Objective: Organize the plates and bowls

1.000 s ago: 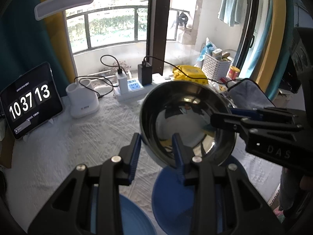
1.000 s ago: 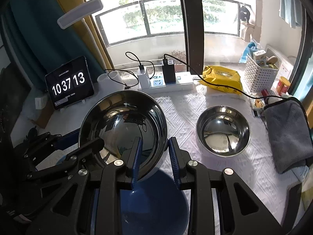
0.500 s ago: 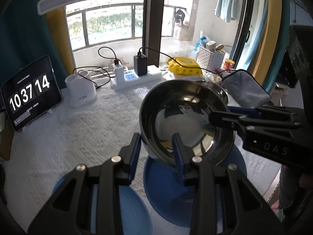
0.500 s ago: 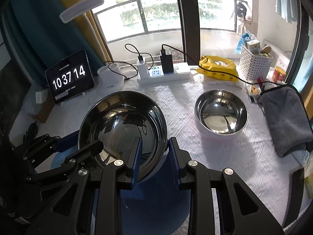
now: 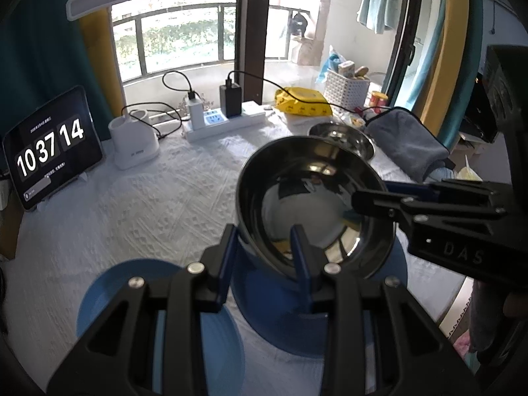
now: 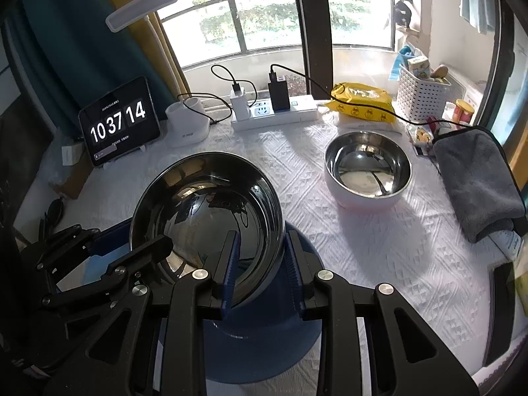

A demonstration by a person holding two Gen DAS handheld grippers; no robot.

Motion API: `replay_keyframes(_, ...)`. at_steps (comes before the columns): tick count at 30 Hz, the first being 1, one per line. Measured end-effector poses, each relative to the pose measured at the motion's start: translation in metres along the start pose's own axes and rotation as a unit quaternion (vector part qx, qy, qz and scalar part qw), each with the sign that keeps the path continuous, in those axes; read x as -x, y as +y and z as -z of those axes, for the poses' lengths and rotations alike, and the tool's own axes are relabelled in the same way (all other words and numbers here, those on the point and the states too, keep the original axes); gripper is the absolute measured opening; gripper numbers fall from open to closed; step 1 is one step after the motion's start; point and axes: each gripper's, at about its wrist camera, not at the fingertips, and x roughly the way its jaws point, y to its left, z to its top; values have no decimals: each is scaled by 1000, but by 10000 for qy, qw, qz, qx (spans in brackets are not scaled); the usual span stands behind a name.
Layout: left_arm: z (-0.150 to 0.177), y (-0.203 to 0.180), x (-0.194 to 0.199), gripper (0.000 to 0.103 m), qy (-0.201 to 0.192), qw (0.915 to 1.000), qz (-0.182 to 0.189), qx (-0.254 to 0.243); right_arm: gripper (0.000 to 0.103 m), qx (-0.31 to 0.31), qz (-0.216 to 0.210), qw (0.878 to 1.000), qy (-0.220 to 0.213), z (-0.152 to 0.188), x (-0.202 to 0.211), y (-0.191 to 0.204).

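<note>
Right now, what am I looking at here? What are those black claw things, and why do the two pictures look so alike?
No robot: a person holds a hand gripper in each hand, each with a camera looking along its two fingers. So each picture shows its own gripper low down: the left gripper and the right gripper. Both clamp the rim of one steel bowl, held above a blue plate. A second blue plate lies beside it, and a second steel bowl sits farther right on the white tablecloth.

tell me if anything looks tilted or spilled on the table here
Nothing spilled. The steel bowl sits tilted, both grippers clamping its rim above a blue plate. The second bowl rests level on the cloth.
</note>
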Motion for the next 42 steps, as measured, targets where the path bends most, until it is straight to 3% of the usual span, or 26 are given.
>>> replay_keyframes(23,38,-15,-22,35,632,9980,-30,-75,30,-74,74,9987,489,43,-18,-6)
replay_keyframes(42,38,-16,-18,38,593,9981,-60,-181,39,-132,-36,9992,367,45,-2,-16)
